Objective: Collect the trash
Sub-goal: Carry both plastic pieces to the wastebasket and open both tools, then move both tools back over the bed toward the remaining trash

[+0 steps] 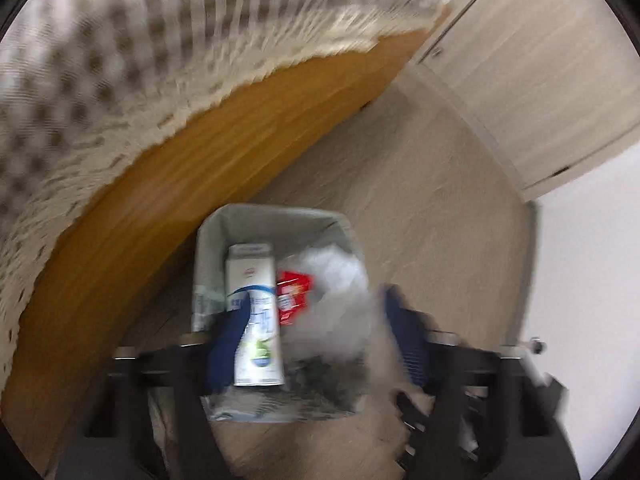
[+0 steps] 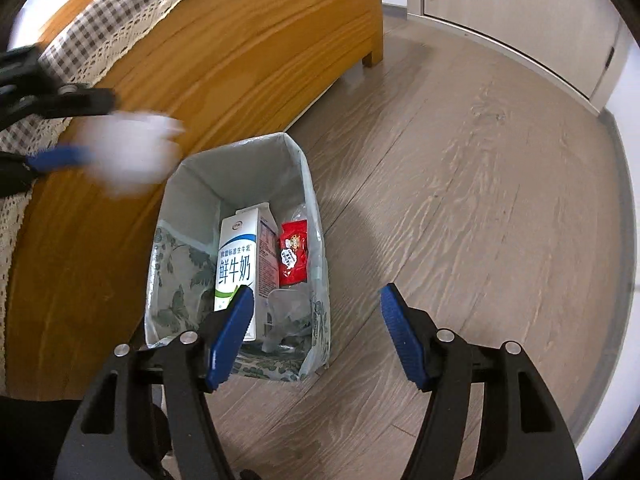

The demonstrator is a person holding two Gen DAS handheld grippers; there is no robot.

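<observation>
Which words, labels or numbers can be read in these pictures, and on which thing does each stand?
"鲜牛奶": large blue characters on the white milk carton in the trash bin.
Small blue line above them: too small to read surely.
Carton's side panel print: too small.
Red snack packet: white label, unreadable.
Left wrist view: all blurred.

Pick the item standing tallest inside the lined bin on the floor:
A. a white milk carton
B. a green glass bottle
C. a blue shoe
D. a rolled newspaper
A: the right wrist view shows a white milk carton upright in the bin, beside a red snack packet and clear plastic.
</observation>
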